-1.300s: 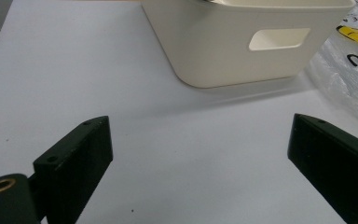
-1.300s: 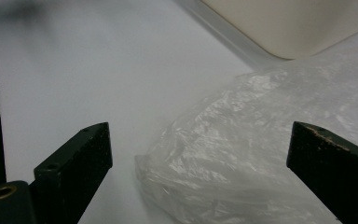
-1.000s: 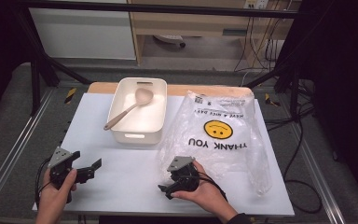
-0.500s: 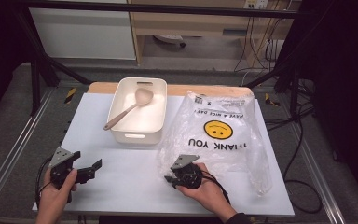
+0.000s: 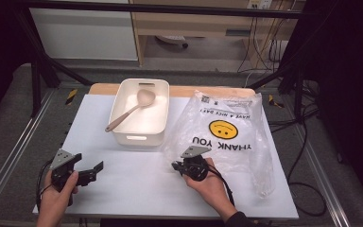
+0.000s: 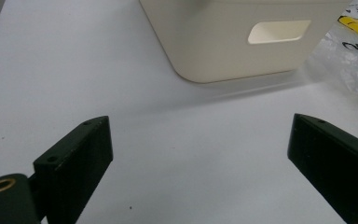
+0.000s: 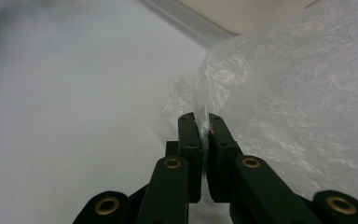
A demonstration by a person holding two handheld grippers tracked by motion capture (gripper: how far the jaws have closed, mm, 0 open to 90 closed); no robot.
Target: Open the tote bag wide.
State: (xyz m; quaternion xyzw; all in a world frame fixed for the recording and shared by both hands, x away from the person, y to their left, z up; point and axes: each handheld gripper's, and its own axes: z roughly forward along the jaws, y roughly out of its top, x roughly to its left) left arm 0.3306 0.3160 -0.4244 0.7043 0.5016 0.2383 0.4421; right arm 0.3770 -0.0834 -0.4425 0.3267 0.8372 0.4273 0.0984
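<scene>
Right now the right gripper has its jaws pressed together on a thin edge of the clear plastic bag, having just been closing on it. From the right gripper view, the right gripper pinches a crumpled fold of the plastic bag, which sticks up a little past the jaw tips, while the rest of the film billows away to the right of the jaws. The bag lies flat on the white table just to the right of the cream tub, with its near left corner gathered toward that tub's front right corner. It carries a yellow smiley face and black lettering.

Beside the bag, the tub holds a wooden spoon, whose bowl rests toward the tub's far end and whose handle leans over the tub's left rim.

Left of the tub and nearer the person, the left gripper is held in a hand low over the table, well apart from the tub. Its jaws stand wide apart with nothing between them. From the left gripper view, the left gripper faces the tub, whose handle slot shows in the near wall, with bare table between jaws and tub. A bit of the bag lies at the tub's right.
</scene>
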